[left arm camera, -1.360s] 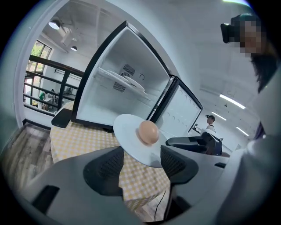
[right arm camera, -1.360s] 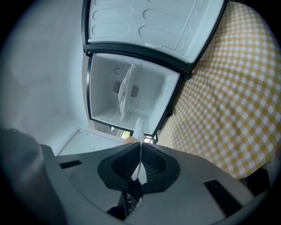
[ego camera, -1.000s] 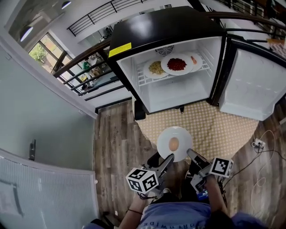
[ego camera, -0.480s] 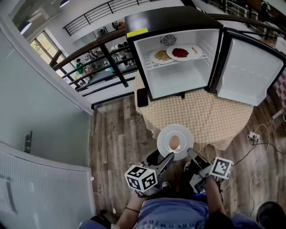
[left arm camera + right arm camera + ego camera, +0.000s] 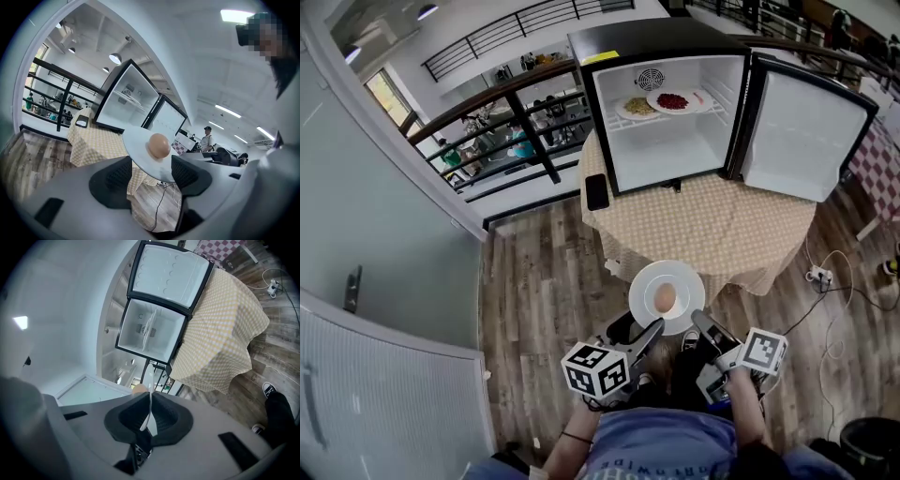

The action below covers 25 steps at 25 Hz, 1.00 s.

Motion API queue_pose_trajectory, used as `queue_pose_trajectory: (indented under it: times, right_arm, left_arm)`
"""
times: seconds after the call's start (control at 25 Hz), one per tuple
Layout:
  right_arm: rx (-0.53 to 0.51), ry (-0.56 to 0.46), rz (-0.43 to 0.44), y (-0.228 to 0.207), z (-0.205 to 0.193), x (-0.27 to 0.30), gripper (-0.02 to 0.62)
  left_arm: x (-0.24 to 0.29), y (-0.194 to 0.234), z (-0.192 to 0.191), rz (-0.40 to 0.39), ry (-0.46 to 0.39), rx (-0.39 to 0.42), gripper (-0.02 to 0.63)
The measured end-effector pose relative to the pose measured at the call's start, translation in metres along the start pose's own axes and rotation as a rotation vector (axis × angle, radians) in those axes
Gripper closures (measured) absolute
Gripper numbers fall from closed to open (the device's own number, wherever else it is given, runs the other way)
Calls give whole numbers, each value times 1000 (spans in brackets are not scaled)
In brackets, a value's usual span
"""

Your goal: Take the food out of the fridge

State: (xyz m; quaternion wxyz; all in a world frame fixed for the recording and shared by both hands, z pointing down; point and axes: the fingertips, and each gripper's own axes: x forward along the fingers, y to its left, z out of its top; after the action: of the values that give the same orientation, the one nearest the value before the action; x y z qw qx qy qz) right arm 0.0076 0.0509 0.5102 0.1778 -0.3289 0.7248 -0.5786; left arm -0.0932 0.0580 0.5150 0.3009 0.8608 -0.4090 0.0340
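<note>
A white plate [image 5: 667, 297] with a brown egg-shaped piece of food [image 5: 665, 299] hangs over the wooden floor, off the table. My right gripper [image 5: 700, 322] is shut on the plate's near right rim; in the right gripper view the plate [image 5: 150, 394] stands edge-on between the pads. My left gripper [image 5: 640, 330] is open at the near left rim, and the plate [image 5: 140, 146] with the food [image 5: 158, 145] lies over the gap between its wide jaws. The open fridge [image 5: 675, 103] still holds a noodle plate [image 5: 637, 107], a red-food plate [image 5: 673, 101] and a third plate [image 5: 705, 97].
The fridge stands on a round table with a checked cloth [image 5: 722, 234], its door [image 5: 802, 131] swung to the right. A dark phone [image 5: 597, 191] lies at the table's left edge. A power strip with cables [image 5: 817, 276] is on the floor at right; a railing [image 5: 516, 103] runs behind.
The fridge and table have drawn farther off and smaller in the head view as both grippers backed away with the plate. The grip on the plate is unchanged.
</note>
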Motion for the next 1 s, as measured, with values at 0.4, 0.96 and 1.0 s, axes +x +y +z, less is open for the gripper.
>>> queue_pose_trajectory:
  times: [0.4, 0.96, 1.0]
  right_arm:
    - [-33, -43, -12, 10, -23, -25, 574]
    - [-63, -59, 2, 14, -28, -24, 574]
    - [-60, -59, 1, 14, -28, -24, 574]
  left_arm:
    - [-21, -17, -8, -52, -15, 22, 333]
    - [-27, -17, -10, -58, -8, 51, 333]
    - [-27, -17, -10, -57, -7, 53, 333]
